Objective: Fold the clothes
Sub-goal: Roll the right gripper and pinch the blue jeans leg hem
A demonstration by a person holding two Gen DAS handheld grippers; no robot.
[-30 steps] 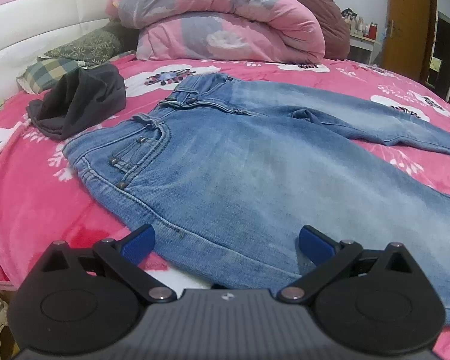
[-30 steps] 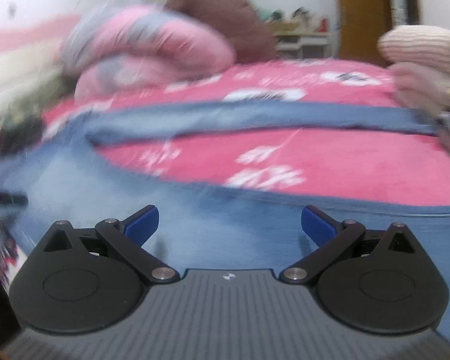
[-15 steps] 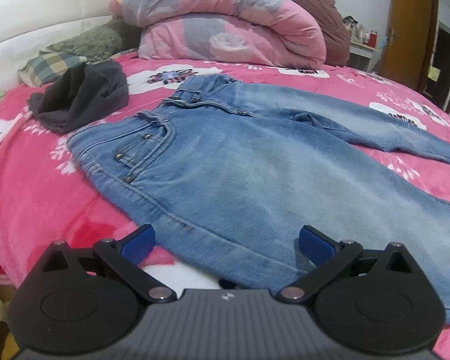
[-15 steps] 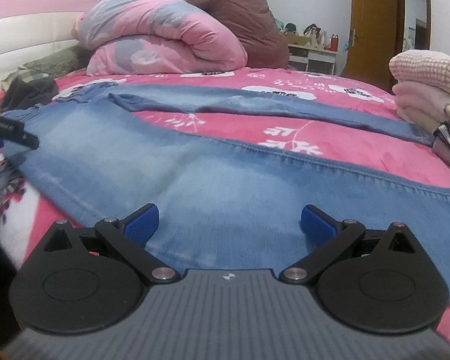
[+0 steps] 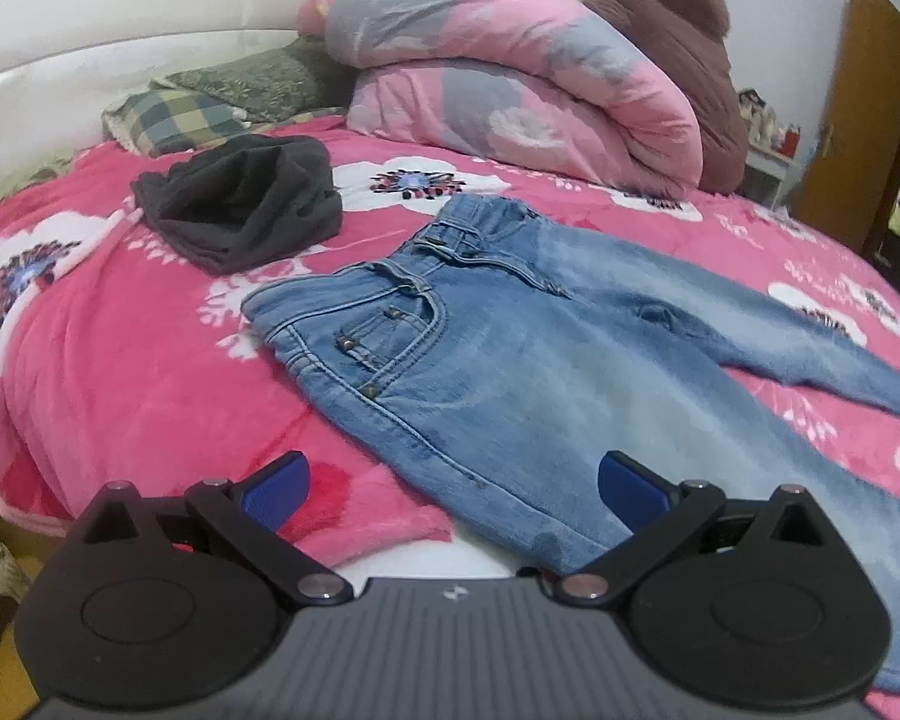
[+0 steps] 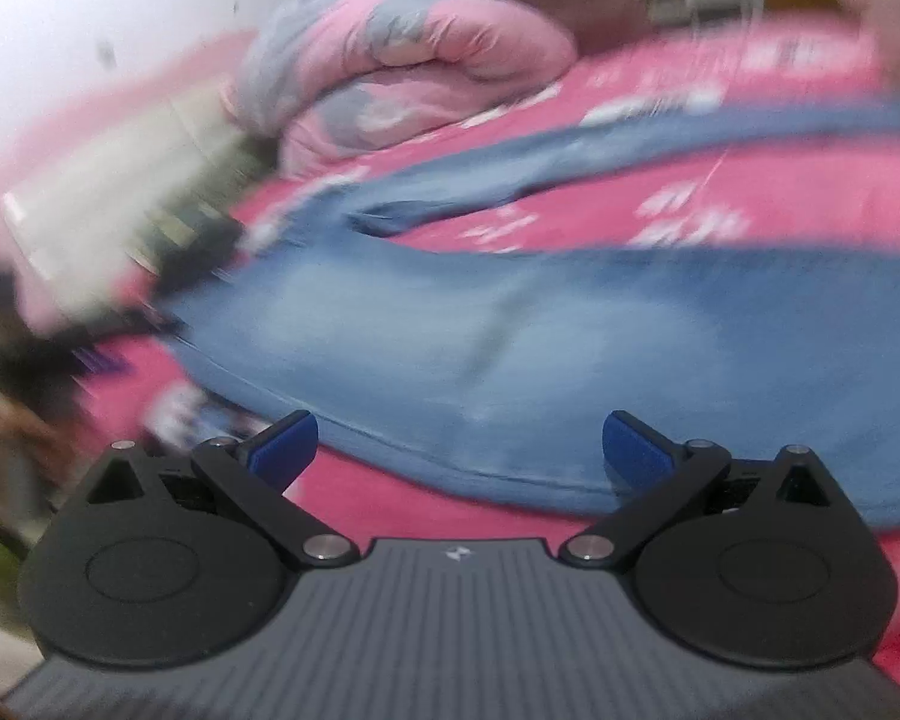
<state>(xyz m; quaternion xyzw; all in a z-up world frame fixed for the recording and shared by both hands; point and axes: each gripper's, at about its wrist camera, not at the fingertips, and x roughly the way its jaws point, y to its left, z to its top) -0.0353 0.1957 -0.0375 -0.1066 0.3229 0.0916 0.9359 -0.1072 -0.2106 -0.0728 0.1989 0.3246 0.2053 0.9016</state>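
A pair of blue jeans (image 5: 546, 372) is spread flat on the bed (image 5: 108, 372), waistband toward the headboard side and the two legs splayed apart toward the far right. No fold is seen in them yet, so the task is judged to be at its start.

Several slips can be expected from here. The near side seam lies right at the bed's edge, and if only the top layer of denim is pinched there, the front panel would be lifted alone and the fold would come out skewed. The plush pink blanket could be caught together with the denim, since it sits directly under the seam. A dark grey garment (image 5: 240, 204) lies just beside the waistband, apart from it, and could be dragged along if the waist is swept that way. The right wrist view is heavily blurred, so any grasp judged from it would be unreliable.

The left gripper (image 5: 450, 480) is held low in front of the bed's near edge, roughly level, aimed along the hip and upper thigh, its jaws spread wide and holding nothing; one finger sits over the blanket, the other over the denim. The right gripper (image 6: 456, 444) is also spread wide and empty, tilted noticeably, and pointed across the nearer leg of the jeans (image 6: 570, 330) farther down its length. A folded pink quilt (image 5: 510, 78) is piled at the head of the bed, well apart.
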